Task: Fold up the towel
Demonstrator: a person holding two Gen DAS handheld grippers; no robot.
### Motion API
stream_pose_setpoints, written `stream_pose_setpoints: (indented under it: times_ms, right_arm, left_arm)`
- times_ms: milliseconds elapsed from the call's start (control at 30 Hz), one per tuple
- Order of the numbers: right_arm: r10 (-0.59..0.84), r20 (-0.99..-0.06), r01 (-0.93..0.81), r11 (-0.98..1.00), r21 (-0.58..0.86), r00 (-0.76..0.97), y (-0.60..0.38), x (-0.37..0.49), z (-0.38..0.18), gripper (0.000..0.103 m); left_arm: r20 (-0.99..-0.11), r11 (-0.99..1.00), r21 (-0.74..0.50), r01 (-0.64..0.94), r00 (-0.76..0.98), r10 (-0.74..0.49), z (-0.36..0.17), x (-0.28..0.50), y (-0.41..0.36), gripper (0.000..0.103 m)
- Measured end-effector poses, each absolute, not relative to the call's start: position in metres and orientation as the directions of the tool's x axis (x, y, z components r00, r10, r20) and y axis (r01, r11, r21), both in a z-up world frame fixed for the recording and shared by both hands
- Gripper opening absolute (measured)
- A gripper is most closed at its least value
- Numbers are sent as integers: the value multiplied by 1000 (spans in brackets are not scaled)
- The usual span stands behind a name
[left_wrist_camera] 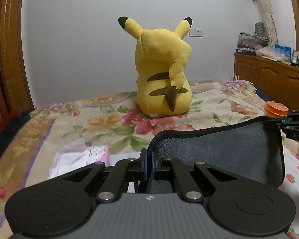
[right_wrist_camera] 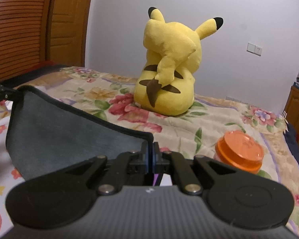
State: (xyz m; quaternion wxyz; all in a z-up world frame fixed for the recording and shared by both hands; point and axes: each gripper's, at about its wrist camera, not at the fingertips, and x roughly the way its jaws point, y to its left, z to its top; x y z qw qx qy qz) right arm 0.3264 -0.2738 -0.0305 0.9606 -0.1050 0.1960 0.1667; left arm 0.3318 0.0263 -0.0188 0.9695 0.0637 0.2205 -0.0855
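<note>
You have the towel strung between your two grippers, lifted clear of the bed along its top hem. Your left gripper has its jaws pressed together on the hem's left corner; the black piping runs up out of the pads and away to the right. Your right gripper is likewise clamped tight on the opposite corner, with the cloth falling off to its left. So the towel's long axis lies straight across from one hand to the other, roughly parallel to the near edge of the bed, and the hem sags a little in the middle, so it is not pulled taut. The grey body hangs down below both grips; its lower edge is out of view, so I cannot tell whether it touches the cover.

Neither hand is nearer: each owns one end. The fold, as I judge it, turns on that line between your grips, whether you bring the corners together or carry the hem forward over the hanging part.

Mind what sits ahead: the plush stands mid-bed beyond the towel, the orange jar is just right of your right hand, and a tissue pack lies left of your left
</note>
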Motion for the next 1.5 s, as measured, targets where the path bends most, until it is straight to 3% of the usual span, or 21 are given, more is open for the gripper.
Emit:
stream_pose_setpoints:
  times_ms: [300, 600, 1233, 1367, 1400, 1433, 1467, 1500]
  right_arm:
    - [265, -388, -335, 934, -125, 883, -273, 348, -31, 4]
    - [248, -387, -316, 941, -122, 888, -271, 370, -40, 4]
    - [223, -527, -324, 940, -105, 820, -258, 414, -93, 5]
    - [193, -537, -301, 946, -121, 821, -256, 416, -98, 7]
    - [179, -536, -289, 949, -128, 825, -256, 417, -99, 17]
    - [174, -535, -283, 951, -128, 827, -256, 417, -99, 37]
    - [181, -534, -285, 951, -119, 826, -257, 415, -98, 50]
    - [186, -527, -284, 952, -111, 829, -259, 414, -97, 69]
  left_arm:
    - [-425, 973, 135, 189, 898, -116, -21, 355, 24, 5]
    - [-417, 984, 98, 150, 904, -96, -29, 386, 20, 5]
    - [-553, 992, 67, 109, 832, -54, -90, 440, 20, 5]
    - [-593, 996, 36, 87, 804, -49, -95, 446, 22, 10]
    - [-596, 996, 23, 85, 801, -54, -95, 446, 22, 16]
    - [-600, 996, 13, 83, 798, -59, -95, 446, 23, 21]
    - [-601, 997, 10, 81, 797, -59, -95, 446, 23, 36]
    - [-597, 997, 12, 79, 800, -56, -93, 444, 23, 52]
